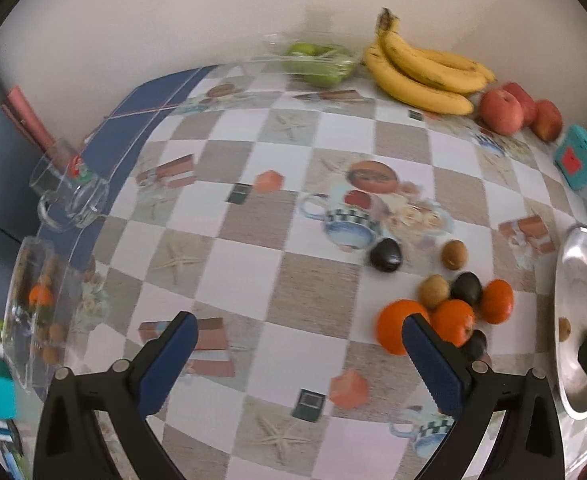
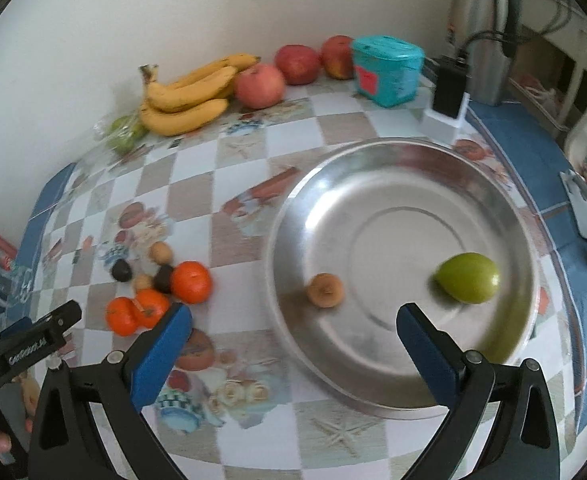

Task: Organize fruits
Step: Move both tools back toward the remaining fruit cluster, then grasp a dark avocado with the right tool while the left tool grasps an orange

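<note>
The plate (image 2: 405,184) is seen to be polished metal with a mirror-like, smooth finish. The counter (image 1: 253,264) is covered by a printed sheet with a faint sheen. The cup (image 1: 69,196) is of clear glass. The kettle (image 2: 481,32) is finished in brushed metal. Matt black plastic arms and textured blue pads (image 2: 161,356) are noted on the jaws. The tangerines (image 2: 189,282) are dimpled and slightly glossy.

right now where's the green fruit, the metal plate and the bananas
green fruit (image 2: 468,278), right wrist view, middle of its skin
metal plate (image 2: 397,184), right wrist view, bare far slope inside the rim
bananas (image 1: 421,70), left wrist view, middle of the bunch
</note>
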`<state>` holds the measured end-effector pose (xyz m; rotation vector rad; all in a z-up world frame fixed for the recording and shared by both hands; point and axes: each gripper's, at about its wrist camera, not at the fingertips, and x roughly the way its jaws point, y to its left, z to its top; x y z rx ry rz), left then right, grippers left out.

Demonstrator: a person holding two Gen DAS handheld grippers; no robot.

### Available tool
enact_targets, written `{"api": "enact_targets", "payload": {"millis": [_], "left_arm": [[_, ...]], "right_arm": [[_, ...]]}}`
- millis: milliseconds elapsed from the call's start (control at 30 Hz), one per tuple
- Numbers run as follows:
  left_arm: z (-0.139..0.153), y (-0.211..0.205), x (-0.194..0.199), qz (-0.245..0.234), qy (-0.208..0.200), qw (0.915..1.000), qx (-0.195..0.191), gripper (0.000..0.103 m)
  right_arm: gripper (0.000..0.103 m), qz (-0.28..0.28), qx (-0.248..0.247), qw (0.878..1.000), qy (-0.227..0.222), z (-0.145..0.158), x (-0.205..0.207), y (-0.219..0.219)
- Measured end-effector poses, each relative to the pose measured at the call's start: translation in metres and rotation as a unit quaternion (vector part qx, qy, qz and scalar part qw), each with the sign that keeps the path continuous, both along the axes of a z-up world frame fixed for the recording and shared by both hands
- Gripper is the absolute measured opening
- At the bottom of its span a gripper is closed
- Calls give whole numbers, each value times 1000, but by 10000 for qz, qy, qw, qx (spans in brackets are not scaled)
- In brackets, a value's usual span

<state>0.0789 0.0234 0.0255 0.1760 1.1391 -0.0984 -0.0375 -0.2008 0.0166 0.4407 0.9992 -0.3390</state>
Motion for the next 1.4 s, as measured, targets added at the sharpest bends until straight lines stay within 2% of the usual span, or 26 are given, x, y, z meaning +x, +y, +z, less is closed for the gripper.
{"api": "enact_targets", "payload": {"millis": [200, 667, 933, 1133, 1233, 1333, 1400], "left_arm": [[4, 22, 8, 481, -28, 9986, -235, 103], [-9, 17, 17, 479, 278, 9971, -521, 103], [-20, 18, 30, 624, 542, 9949, -579, 103], [-20, 15, 37, 603, 633, 9928, -816, 103], [-23, 11, 35, 550, 728, 9919, -884, 103], [-26, 7, 33, 501, 792, 9918, -866, 103], [-28, 3, 31, 474, 869, 9909, -907, 103]], "right_arm": [[102, 175, 213, 9993, -250, 7, 13, 17], [101, 750, 192, 9970, -36, 1, 49, 59], [88, 940, 277, 9948, 270, -12, 72, 64], [87, 1035, 305, 9935, 351, -15, 76, 63], [76, 992, 420, 9931, 457, -21, 74, 59], [75, 965, 499, 9925, 554, -27, 69, 56], [71, 982, 520, 9918, 635, -31, 65, 55]]}}
